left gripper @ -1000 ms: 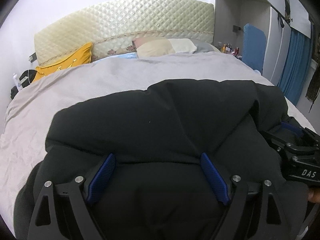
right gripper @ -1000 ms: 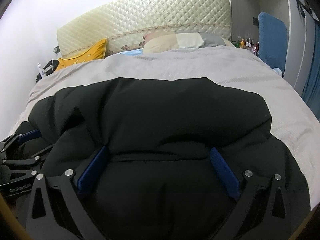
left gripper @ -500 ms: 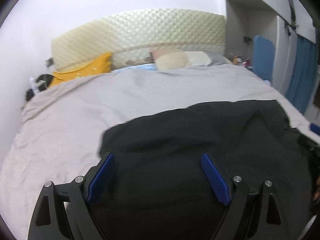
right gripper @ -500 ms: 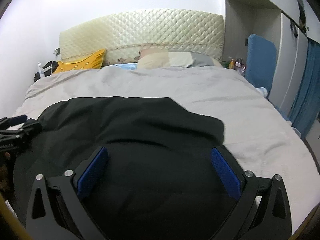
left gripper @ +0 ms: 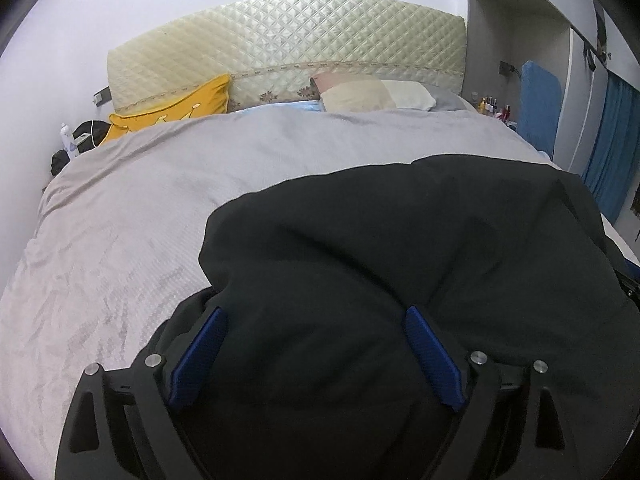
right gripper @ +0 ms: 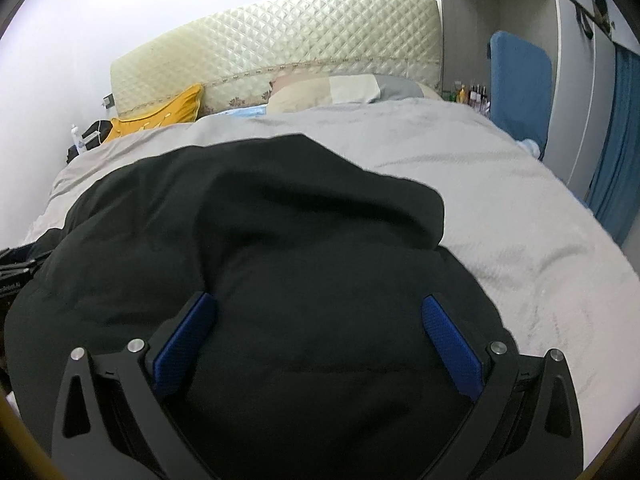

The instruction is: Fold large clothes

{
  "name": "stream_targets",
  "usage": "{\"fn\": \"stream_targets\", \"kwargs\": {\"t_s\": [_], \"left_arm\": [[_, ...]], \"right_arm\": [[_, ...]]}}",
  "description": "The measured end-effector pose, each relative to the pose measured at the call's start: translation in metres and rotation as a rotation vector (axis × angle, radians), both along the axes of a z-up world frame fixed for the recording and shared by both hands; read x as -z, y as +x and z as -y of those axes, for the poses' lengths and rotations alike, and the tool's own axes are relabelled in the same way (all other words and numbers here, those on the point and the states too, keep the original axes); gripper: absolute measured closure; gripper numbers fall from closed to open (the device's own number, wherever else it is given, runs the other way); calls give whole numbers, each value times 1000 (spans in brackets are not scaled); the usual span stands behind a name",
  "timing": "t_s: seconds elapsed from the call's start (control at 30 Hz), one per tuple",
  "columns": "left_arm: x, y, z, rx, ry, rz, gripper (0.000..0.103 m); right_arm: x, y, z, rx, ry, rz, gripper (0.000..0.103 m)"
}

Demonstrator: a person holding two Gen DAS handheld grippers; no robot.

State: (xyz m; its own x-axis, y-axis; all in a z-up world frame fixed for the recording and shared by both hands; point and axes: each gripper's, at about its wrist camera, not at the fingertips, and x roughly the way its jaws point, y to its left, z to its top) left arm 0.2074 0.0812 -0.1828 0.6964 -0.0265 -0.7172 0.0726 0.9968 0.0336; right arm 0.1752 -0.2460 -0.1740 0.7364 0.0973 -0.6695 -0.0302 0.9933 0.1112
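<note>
Bulky black padded garment (left gripper: 400, 264) on grey bedspread (left gripper: 160, 208), bunched between spread, widening left gripper (left gripper: 316, 332) and spread right gripper (right gripper: 320, 320), six o'clock.

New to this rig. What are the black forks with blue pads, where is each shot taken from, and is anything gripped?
There is no robot here: a person holds one two-finger gripper in each hand, and a fisheye camera on each looks forward along its fingers. One picture is from the left gripper, the other from the right gripper; the blue strips are the finger pads. Both look down over a bed with a grey cover, on which a bulky black garment lies bunched. The garment fills the gap between both pairs of fingers. The left jaws are opening and stand wide. Whether the right jaws squeeze the cloth or only straddle it, the pictures do not show.
</note>
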Motion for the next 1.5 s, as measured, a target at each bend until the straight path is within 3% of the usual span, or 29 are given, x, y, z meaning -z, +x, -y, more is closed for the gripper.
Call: {"fn": "stream_targets", "kwargs": {"t_s": [0.27, 0.37, 0.47, 0.6, 0.73, 0.83, 0.97, 1.07, 1.23, 1.5], "left_arm": [[-8, -4, 3, -29, 28, 14, 11], [-23, -7, 8, -41, 51, 15, 11], [-46, -15, 14, -43, 26, 33, 11], [-88, -34, 29, -37, 23, 99, 11], [-134, -63, 43, -17, 7, 172, 11], [-160, -82, 48, -2, -6, 199, 11], [-196, -118, 53, 61, -56, 261, 11], [-216, -143, 56, 70, -50, 303, 11], [-240, -184, 62, 83, -49, 342, 11], [-264, -240, 73, 111, -44, 409, 11]], "right_arm": [[-1, -1, -7, 18, -23, -24, 0], [-6, -1, -8, 41, -41, -40, 0], [-18, -4, -8, 48, -29, -37, 0], [-54, -18, -11, 98, -25, 38, 0], [-105, -40, -20, 57, -17, 132, 0], [-142, -64, -28, 50, -50, 199, 0], [-184, -101, -30, 48, -5, 303, 0], [-209, -125, -36, 51, 2, 349, 0], [-237, -163, -50, 21, -22, 417, 0], [-253, -215, -66, -11, -4, 485, 0]]}}
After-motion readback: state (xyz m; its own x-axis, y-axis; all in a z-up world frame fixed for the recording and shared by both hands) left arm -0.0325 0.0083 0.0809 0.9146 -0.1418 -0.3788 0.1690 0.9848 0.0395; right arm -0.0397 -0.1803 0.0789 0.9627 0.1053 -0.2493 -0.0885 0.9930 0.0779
